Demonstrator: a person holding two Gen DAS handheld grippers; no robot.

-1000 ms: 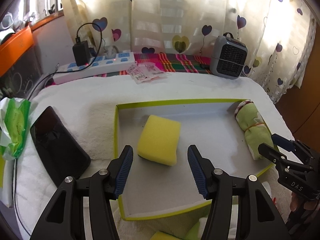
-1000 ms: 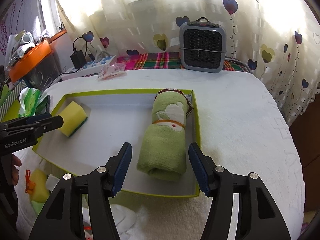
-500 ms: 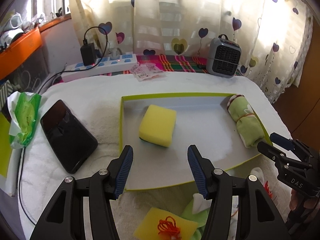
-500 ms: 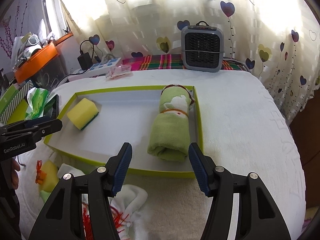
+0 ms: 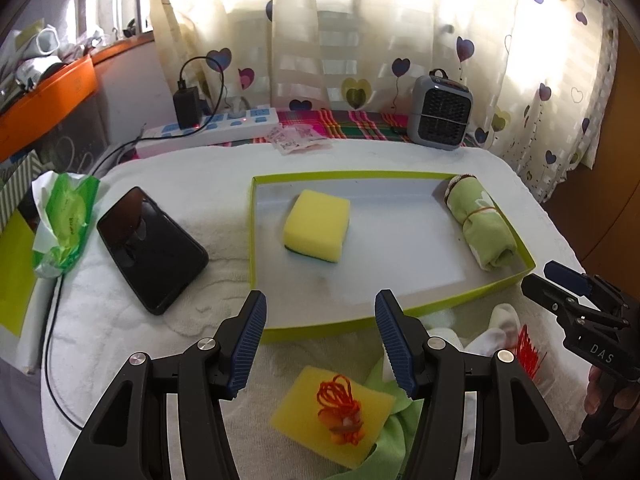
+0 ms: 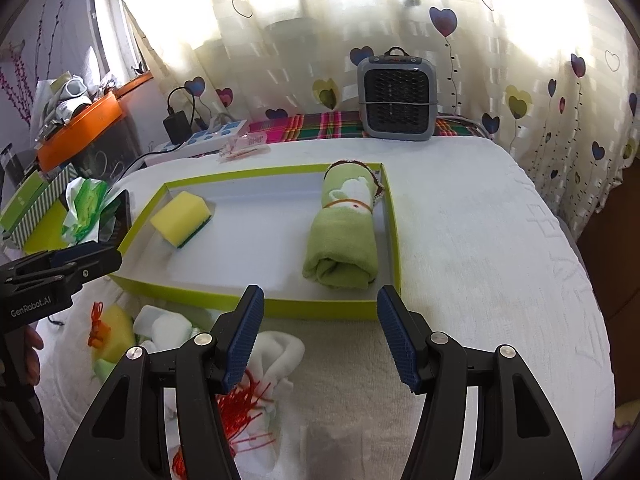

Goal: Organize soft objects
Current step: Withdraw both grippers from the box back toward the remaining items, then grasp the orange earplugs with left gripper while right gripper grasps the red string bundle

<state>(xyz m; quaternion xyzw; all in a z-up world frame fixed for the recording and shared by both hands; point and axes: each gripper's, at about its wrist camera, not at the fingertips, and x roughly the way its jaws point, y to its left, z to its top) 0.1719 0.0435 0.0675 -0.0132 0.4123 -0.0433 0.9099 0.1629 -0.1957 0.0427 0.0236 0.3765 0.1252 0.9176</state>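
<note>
A green-rimmed tray [image 5: 400, 316] [image 6: 304, 307] lies on the white towelled table. Inside it a yellow sponge [image 5: 316, 226] [image 6: 182, 216] sits at the left and a rolled green towel [image 5: 480, 226] [image 6: 346, 240] lies along the right wall. In front of the tray lie a second yellow sponge [image 5: 320, 416] with an orange string bundle [image 5: 340, 408] on it, white socks [image 5: 492, 328] [image 6: 276, 352], green cloth and red string [image 6: 240, 404]. My left gripper [image 5: 320, 344] is open and empty above the near pile. My right gripper [image 6: 320, 332] is open and empty just before the tray's near rim.
A black phone [image 5: 150, 248] and a green tissue pack [image 5: 60, 224] lie left of the tray. A power strip [image 5: 216, 128] with charger, small sachets [image 5: 296, 138] and a grey heater [image 5: 440, 112] stand at the back by the curtain. Bare towelled surface [image 6: 500, 260] extends right.
Both grippers have drawn back from the tray toward the near edge. The sponge and the towel stay in the tray, and the pile of sponge, socks and string has come into view.
</note>
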